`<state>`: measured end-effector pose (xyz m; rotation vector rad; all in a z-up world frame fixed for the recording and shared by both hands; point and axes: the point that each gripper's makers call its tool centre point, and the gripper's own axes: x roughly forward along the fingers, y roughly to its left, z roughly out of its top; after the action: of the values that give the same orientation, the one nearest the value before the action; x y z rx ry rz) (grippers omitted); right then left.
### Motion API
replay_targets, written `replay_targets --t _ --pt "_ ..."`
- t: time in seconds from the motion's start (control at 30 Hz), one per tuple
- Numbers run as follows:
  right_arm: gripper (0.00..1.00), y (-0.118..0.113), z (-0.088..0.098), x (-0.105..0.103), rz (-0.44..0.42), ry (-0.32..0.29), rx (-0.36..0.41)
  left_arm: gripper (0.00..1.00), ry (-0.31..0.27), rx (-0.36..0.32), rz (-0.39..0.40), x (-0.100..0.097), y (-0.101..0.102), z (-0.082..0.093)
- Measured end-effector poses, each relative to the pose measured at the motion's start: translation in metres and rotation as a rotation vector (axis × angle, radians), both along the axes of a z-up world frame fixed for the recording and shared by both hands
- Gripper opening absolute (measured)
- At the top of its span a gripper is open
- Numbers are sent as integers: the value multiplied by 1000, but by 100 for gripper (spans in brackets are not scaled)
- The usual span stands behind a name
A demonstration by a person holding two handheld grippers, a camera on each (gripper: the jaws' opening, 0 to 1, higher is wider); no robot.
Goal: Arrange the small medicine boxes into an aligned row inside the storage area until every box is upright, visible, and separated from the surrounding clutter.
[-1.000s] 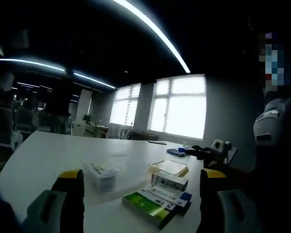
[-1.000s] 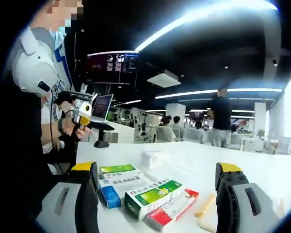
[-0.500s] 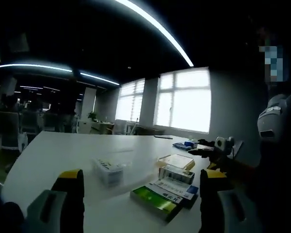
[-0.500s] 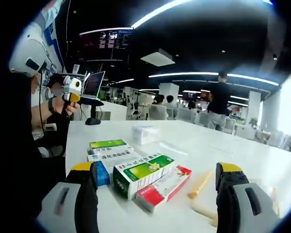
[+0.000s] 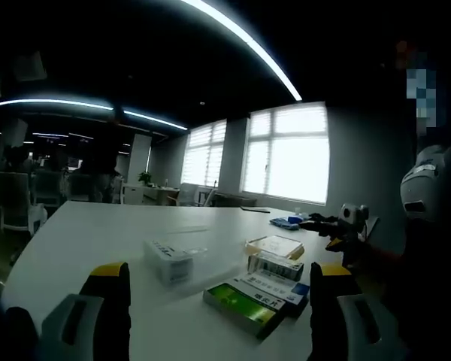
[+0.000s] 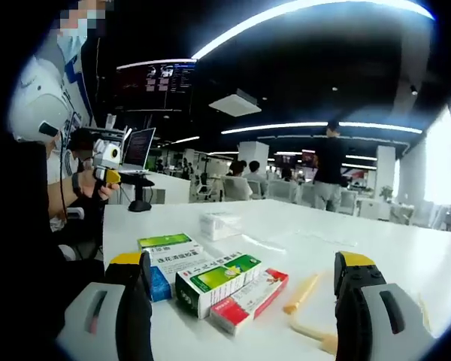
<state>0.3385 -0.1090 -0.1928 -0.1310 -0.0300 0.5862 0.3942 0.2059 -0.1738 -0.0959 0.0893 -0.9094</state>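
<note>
On white table (image 6: 406, 263), flat boxes (image 6: 210, 280) at 11 o'clock, nearer the right gripper (image 6: 240, 301), both wide open, empty.

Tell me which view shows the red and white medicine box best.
The right gripper view: the red and white medicine box lies close and well lit on the white table, beside the green and white box. In the dim left gripper view I cannot pick it out among the far, dark boxes.
</note>
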Motion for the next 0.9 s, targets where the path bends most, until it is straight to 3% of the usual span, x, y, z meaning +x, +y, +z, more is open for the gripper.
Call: replay_targets --t 0.27,0.4,0.57,0.8,0.9 --pt "99 -3 2 0 -27 -26 4 100 21 -28 14 -2 4 -3" --pt "96 -7 2 -3 -19 -43 43 100 17 -16 16 -6 4 -9" --pt "96 -10 6 -1 -31 -46 44 100 51 -26 20 -7 2 -18" --pt "92 -10 7 -2 -42 -53 34 100 86 -24 -11 -11 -12 -31" --pt "90 -10 5 -1 -38 -44 45 99 87 14 -42 -15 -24 -39"
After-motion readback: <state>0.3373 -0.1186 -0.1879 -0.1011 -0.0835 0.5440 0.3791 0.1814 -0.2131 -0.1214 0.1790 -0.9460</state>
